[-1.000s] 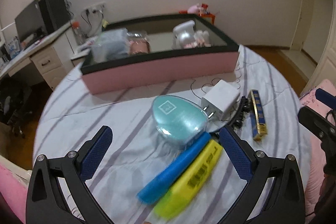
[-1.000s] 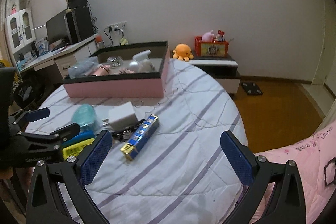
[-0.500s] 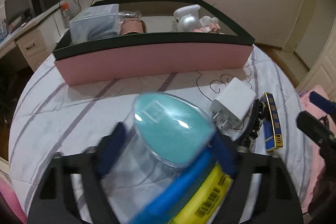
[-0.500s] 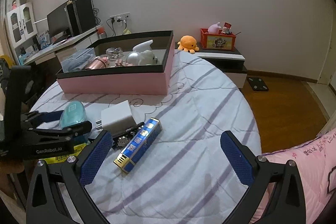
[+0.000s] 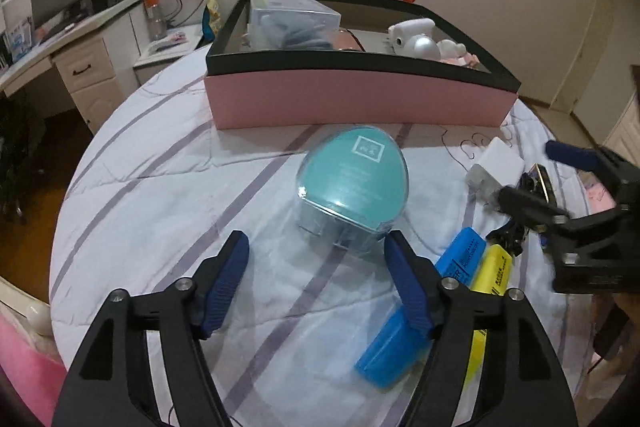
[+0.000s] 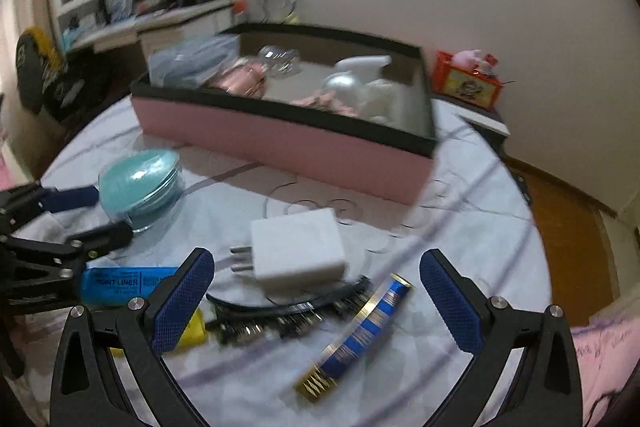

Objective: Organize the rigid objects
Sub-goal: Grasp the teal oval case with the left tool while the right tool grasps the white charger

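A teal heart-shaped clear case (image 5: pixel 354 183) lies on the striped bed cover, also in the right wrist view (image 6: pixel 140 183). My left gripper (image 5: pixel 318 279) is open, its fingers just short of the case. A blue highlighter (image 5: pixel 424 311) and a yellow one (image 5: pixel 490 279) lie to its right. My right gripper (image 6: pixel 316 303) is open over a white charger (image 6: pixel 298 251), a black hair clip (image 6: pixel 288 311) and a blue-gold harmonica (image 6: pixel 356 339). The pink box (image 5: pixel 360 107) with a black rim stands behind, holding several items.
The round bed edge drops to a wooden floor (image 6: pixel 572 227) on the right. A desk with drawers (image 5: pixel 84 75) and a monitor stand at the left. A red toy box (image 6: pixel 466 85) sits behind the pink box.
My left gripper drew back from the teal case and swung left, jaws open. My right gripper moved forward and down over the charger, clip and harmonica.
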Available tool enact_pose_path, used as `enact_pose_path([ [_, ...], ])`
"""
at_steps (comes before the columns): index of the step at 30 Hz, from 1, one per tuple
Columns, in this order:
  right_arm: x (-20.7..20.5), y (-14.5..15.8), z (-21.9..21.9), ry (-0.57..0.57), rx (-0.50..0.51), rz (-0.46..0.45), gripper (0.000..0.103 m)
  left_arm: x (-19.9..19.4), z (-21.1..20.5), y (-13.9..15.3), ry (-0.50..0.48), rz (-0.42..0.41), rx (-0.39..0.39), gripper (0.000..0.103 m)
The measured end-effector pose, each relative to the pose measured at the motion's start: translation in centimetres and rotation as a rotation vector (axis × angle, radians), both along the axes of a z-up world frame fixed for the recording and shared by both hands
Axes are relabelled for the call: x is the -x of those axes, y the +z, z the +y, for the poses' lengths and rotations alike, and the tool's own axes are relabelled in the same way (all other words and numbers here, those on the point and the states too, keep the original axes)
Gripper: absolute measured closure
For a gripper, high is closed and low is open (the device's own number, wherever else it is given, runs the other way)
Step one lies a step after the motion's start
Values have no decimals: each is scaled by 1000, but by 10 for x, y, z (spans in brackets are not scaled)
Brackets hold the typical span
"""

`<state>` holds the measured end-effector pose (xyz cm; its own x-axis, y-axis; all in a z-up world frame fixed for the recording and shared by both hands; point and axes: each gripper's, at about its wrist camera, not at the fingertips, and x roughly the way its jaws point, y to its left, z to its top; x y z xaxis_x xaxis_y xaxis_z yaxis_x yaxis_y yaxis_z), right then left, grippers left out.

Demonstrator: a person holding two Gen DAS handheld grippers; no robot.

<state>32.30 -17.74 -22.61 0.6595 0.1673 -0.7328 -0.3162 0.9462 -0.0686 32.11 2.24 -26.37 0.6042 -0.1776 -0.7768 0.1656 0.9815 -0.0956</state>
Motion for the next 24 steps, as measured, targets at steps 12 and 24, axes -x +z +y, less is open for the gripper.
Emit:
enact_pose_path([
  [12,-26,-21,-2,75,-7,108,15,-25,-20,-5,-48,9,-41,14],
  [24,-28,-14,-9,86,-81,83,34,-39,-29,-5,-40,-33,-79,47],
])
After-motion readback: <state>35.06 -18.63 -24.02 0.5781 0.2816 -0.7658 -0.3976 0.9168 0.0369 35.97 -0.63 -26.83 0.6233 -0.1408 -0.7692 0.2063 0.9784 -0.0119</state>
